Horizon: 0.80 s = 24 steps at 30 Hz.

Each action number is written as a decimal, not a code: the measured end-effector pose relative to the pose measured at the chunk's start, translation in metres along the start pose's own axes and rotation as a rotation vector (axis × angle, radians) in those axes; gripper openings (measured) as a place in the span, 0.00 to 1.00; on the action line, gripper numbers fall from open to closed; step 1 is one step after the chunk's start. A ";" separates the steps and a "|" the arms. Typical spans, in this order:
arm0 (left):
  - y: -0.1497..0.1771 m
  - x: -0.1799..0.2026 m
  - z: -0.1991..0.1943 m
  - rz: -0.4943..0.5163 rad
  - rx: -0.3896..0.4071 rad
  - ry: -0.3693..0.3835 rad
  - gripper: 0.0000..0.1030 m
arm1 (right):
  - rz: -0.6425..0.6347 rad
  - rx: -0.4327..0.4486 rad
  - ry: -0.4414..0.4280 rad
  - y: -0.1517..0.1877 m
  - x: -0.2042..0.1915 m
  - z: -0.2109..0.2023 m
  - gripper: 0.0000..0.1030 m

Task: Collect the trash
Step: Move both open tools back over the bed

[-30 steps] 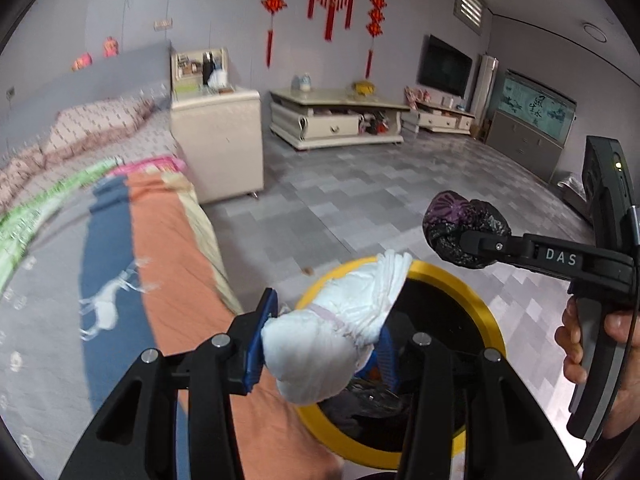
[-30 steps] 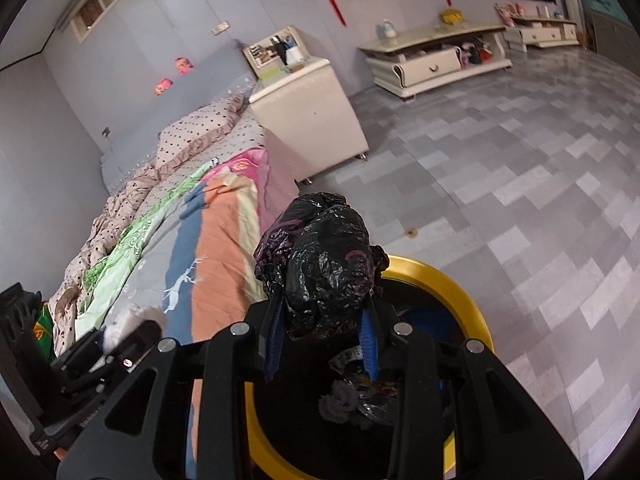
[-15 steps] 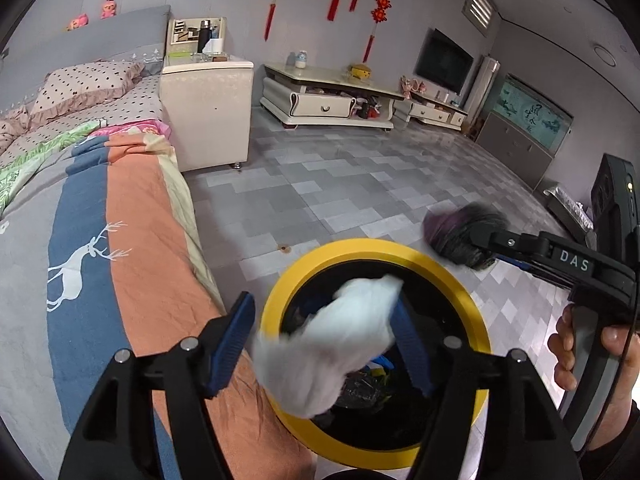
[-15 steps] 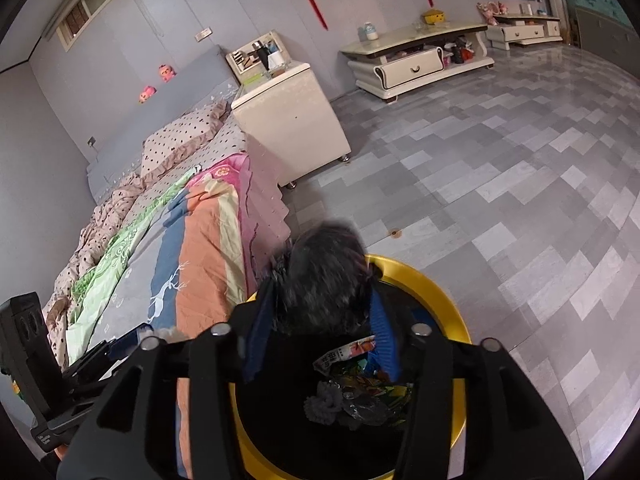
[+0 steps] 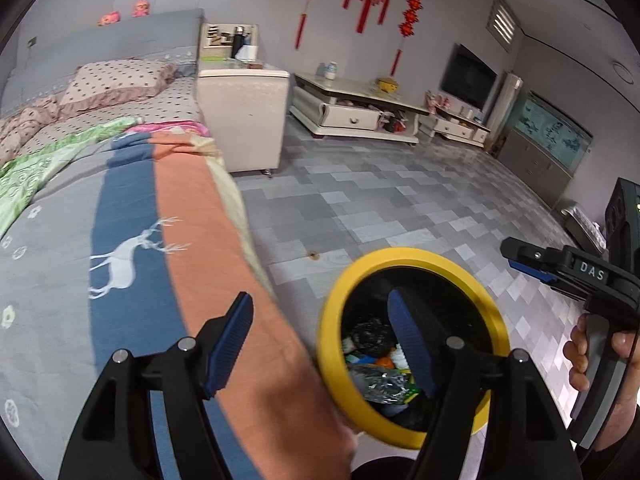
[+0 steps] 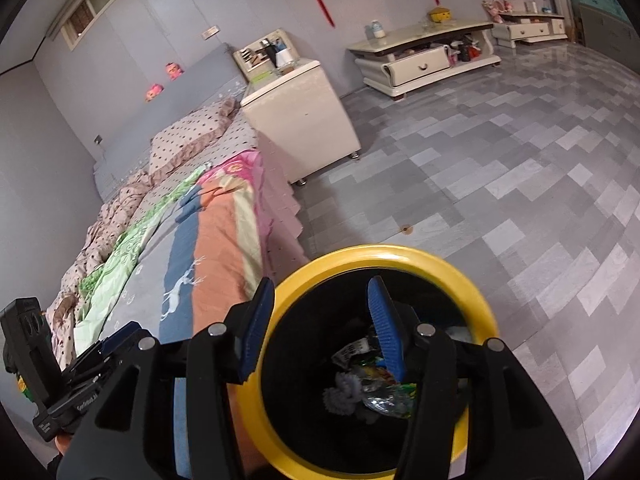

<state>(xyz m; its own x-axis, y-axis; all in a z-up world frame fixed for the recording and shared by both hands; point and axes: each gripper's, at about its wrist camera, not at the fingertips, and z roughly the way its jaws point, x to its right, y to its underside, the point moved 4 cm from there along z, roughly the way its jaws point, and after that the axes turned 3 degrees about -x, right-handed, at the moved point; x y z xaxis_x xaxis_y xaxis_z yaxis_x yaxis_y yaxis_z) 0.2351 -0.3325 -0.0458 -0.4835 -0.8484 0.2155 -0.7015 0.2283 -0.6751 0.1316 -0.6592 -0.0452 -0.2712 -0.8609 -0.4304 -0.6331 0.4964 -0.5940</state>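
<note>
Left gripper (image 5: 320, 340) jaws apart, nothing between the pads. Right gripper (image 6: 320, 324) likewise spread and empty. Yellow-rimmed bin (image 6: 472, 300) sits directly under both, right finger of each over its mouth. Trash (image 6: 368, 384) lies at the bin bottom, below the right gripper's pads; looks like wrappers and a dark bag, blurry. Bed (image 5: 120, 240) left of both.

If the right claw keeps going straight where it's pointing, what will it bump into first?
Most likely the trash in the yellow-rimmed bin. The right claw is open and empty, aimed down into the bin's mouth, so it would probably reach the crumpled wrappers there first, though depth is hard to judge.
</note>
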 end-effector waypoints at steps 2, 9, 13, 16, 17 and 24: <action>0.000 -0.012 -0.008 -0.009 0.008 -0.020 0.65 | -0.012 -0.010 -0.022 0.002 -0.015 0.004 0.46; 0.005 -0.070 -0.046 -0.069 0.047 -0.105 0.65 | -0.086 -0.048 -0.081 0.011 -0.081 0.025 0.46; 0.010 -0.106 -0.068 -0.110 0.065 -0.157 0.65 | -0.129 -0.082 -0.137 0.023 -0.130 0.044 0.46; 0.017 -0.132 -0.083 -0.139 0.074 -0.199 0.65 | -0.163 -0.105 -0.173 0.032 -0.163 0.055 0.46; 0.019 -0.139 -0.088 -0.149 0.076 -0.211 0.65 | -0.176 -0.113 -0.188 0.037 -0.176 0.059 0.46; 0.046 -0.193 -0.115 -0.199 0.065 -0.291 0.65 | -0.259 -0.181 -0.268 0.069 -0.251 0.085 0.46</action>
<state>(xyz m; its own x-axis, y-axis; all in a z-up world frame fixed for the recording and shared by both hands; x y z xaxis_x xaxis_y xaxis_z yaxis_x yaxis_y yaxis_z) 0.2362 -0.1034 -0.0368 -0.1647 -0.9759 0.1434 -0.7277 0.0220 -0.6855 0.2177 -0.3992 -0.0359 0.0975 -0.8834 -0.4583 -0.7792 0.2187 -0.5873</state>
